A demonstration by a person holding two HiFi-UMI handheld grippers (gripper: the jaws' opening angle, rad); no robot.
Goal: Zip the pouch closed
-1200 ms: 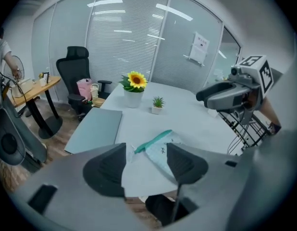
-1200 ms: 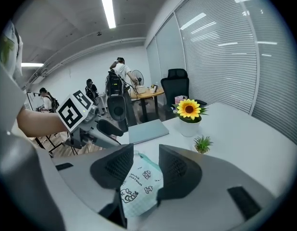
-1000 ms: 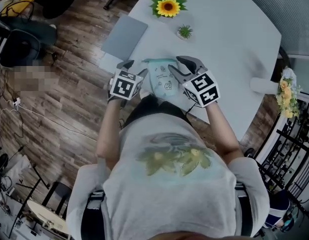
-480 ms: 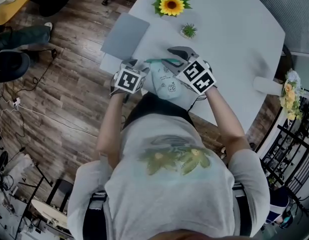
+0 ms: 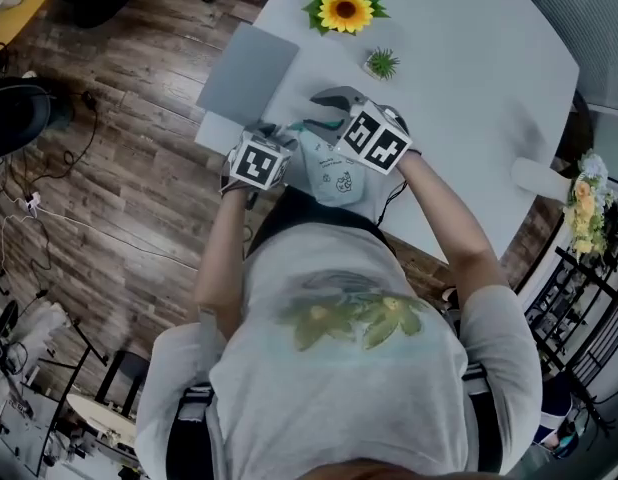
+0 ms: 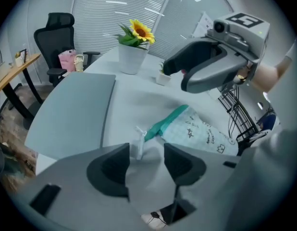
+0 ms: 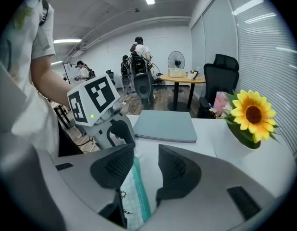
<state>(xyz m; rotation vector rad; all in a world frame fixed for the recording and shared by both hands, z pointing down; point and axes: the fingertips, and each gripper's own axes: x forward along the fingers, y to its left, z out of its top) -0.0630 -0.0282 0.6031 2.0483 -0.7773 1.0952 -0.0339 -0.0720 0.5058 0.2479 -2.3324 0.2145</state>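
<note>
A pale mint pouch (image 5: 336, 173) with little drawings and a teal zip band (image 6: 164, 123) lies at the table's near edge. My left gripper (image 6: 146, 151) points steeply down at the band's left end. The white zip pull (image 6: 138, 139) stands between its jaws, close to the left pad, and the jaws are closing with the pads off it. My right gripper (image 7: 146, 153) is open over the pouch's far edge, with the teal band (image 7: 139, 192) running between its jaws. In the head view the left gripper (image 5: 278, 134) and the right gripper (image 5: 326, 108) sit close together.
A closed grey laptop (image 5: 247, 73) lies just beyond the left gripper. A sunflower pot (image 5: 345, 10) and a small green plant (image 5: 382, 64) stand farther back. A white object (image 5: 540, 178) lies at the table's right edge. The table edge (image 5: 217, 138) is beside the left gripper.
Both grippers have come down onto the pouch. The right one has swung left and away across the pouch's top edge, toward the left gripper.
</note>
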